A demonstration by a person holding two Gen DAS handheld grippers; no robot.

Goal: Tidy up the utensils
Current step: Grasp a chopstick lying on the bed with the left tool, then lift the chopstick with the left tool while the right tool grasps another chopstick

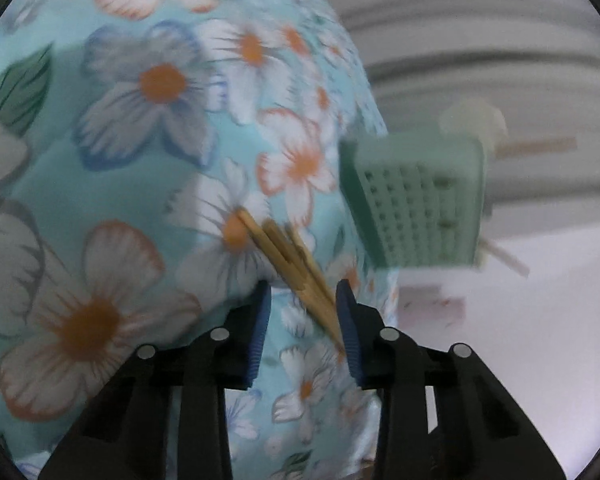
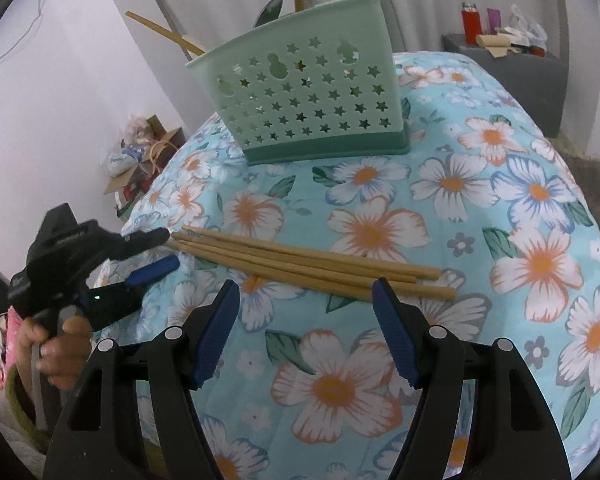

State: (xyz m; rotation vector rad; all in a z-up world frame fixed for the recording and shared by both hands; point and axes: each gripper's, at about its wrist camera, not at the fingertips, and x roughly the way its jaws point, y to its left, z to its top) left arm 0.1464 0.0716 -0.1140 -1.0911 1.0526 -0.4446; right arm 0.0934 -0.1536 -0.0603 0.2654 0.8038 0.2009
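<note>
Several wooden chopsticks (image 2: 308, 262) lie side by side on the floral tablecloth (image 2: 440, 208). They also show in the blurred left wrist view (image 1: 296, 264), running between the fingers. My left gripper (image 1: 303, 300) is open around their near ends; it shows in the right wrist view (image 2: 168, 248) at the chopsticks' left tips. My right gripper (image 2: 306, 304) is open and empty, just in front of the chopsticks' middle. A mint green perforated utensil basket (image 2: 308, 92) stands behind them, holding wooden utensils; it also shows in the left wrist view (image 1: 416, 204).
The table edge falls away at the left, where a cardboard box with clutter (image 2: 140, 160) sits on the floor. A grey stand (image 2: 516, 68) with lighters and small items is at the back right. A white wall is behind.
</note>
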